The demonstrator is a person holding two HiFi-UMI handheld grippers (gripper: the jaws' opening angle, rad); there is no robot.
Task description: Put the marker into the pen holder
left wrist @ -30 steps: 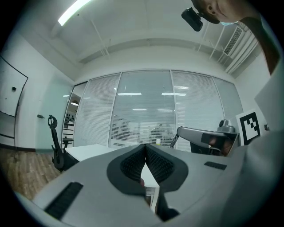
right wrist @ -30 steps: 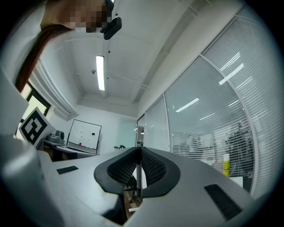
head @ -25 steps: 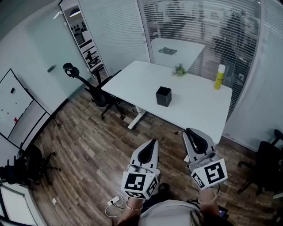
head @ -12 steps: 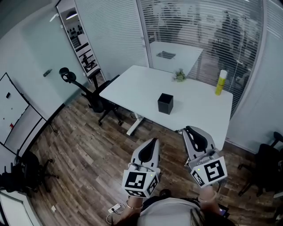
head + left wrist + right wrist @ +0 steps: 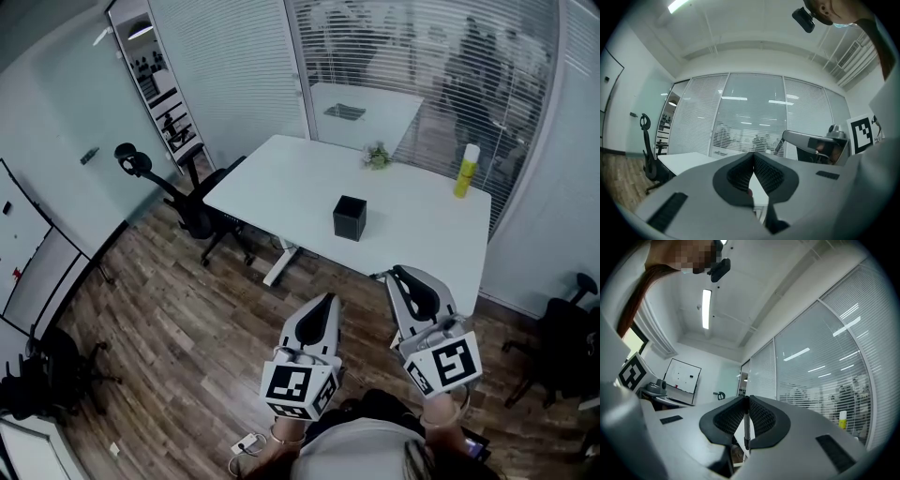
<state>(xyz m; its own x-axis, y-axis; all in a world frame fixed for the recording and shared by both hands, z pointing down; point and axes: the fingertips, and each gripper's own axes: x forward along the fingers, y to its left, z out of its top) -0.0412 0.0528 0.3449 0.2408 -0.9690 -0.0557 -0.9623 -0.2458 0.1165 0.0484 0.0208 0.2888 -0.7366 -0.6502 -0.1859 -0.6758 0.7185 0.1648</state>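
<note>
The right gripper [image 5: 746,398] has its jaws clamped on the thin dark marker [image 5: 746,428], which runs upright between them. The left gripper [image 5: 753,155] has its jaws pressed together. In the head view both are held over the wood floor [image 5: 178,319], off the near edge of the white table [image 5: 281,183]. The black pen holder [image 5: 349,217] stands near the middle of the tabletop, a yellow bottle [image 5: 466,170] by its far right corner.

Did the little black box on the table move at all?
No. The pen holder keeps its place on the white table, just as far from the yellow bottle and the table's edges; only the view shifted.
</note>
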